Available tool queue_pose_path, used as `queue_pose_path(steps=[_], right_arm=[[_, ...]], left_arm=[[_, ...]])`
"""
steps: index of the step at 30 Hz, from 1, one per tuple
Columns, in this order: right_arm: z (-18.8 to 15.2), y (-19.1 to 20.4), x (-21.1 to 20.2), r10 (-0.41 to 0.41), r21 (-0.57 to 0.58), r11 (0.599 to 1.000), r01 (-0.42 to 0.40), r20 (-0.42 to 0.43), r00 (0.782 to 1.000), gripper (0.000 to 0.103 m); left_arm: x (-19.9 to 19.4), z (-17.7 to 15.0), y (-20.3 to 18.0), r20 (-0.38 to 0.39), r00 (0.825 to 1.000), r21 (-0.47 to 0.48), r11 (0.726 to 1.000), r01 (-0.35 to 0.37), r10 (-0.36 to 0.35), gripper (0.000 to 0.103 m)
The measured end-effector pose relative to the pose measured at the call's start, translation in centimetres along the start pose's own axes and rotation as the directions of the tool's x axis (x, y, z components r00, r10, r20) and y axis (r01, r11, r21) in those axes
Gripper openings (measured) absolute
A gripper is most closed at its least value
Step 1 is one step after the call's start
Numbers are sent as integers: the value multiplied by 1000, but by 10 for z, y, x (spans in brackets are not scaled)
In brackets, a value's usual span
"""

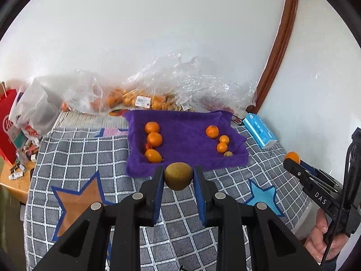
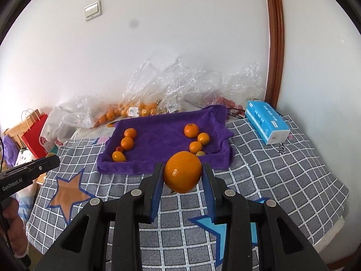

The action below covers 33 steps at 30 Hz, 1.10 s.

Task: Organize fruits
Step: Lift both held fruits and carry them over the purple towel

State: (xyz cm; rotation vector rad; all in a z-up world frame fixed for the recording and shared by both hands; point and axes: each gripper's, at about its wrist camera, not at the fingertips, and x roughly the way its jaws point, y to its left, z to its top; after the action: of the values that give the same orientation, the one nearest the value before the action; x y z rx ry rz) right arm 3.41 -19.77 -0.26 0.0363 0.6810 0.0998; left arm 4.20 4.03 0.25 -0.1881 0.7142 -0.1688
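My left gripper (image 1: 178, 176) is shut on a brown kiwi (image 1: 178, 176), held above the checked cloth just in front of the purple towel (image 1: 182, 133). My right gripper (image 2: 182, 172) is shut on a large orange (image 2: 182, 171), also raised before the purple towel (image 2: 162, 133). On the towel's left side lie three oranges (image 1: 154, 139) and a small red fruit. On its right side lie three smaller oranges (image 1: 212, 131) and a small kiwi (image 1: 228, 153). The right gripper (image 1: 293, 161) shows at the edge of the left wrist view with its orange (image 1: 292, 157).
Clear plastic bags of oranges (image 1: 126, 99) are piled against the white wall behind the towel. A blue tissue pack (image 2: 266, 122) lies at the right. A red paper bag (image 1: 6, 122) and small clutter stand at the left. The grey checked cloth (image 2: 282, 176) has star patches.
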Motion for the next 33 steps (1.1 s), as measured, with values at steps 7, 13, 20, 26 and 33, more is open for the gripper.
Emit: queue_pose_path(steps=[7, 13, 20, 26, 33], right_arm=[[18, -1, 12, -10, -13, 1000, 10, 5, 1000, 33], [29, -2, 22, -9, -6, 1000, 9, 15, 1000, 33], [37, -5, 42, 0, 6, 1000, 0, -2, 1000, 33], [40, -5, 56, 2, 1, 1000, -2, -17, 1000, 33], [42, -9, 71, -1, 4, 1000, 1, -29, 1000, 33]], left_arm=[[9, 16, 1, 2, 1000, 4, 1000, -7, 7, 24], [22, 25, 6, -18, 999, 20, 999, -30, 30, 24], [34, 33, 14, -20, 999, 3, 999, -48, 48, 24], [45, 39, 20, -23, 998, -6, 999, -53, 53, 24], [63, 46, 27, -32, 999, -21, 999, -44, 43, 24]])
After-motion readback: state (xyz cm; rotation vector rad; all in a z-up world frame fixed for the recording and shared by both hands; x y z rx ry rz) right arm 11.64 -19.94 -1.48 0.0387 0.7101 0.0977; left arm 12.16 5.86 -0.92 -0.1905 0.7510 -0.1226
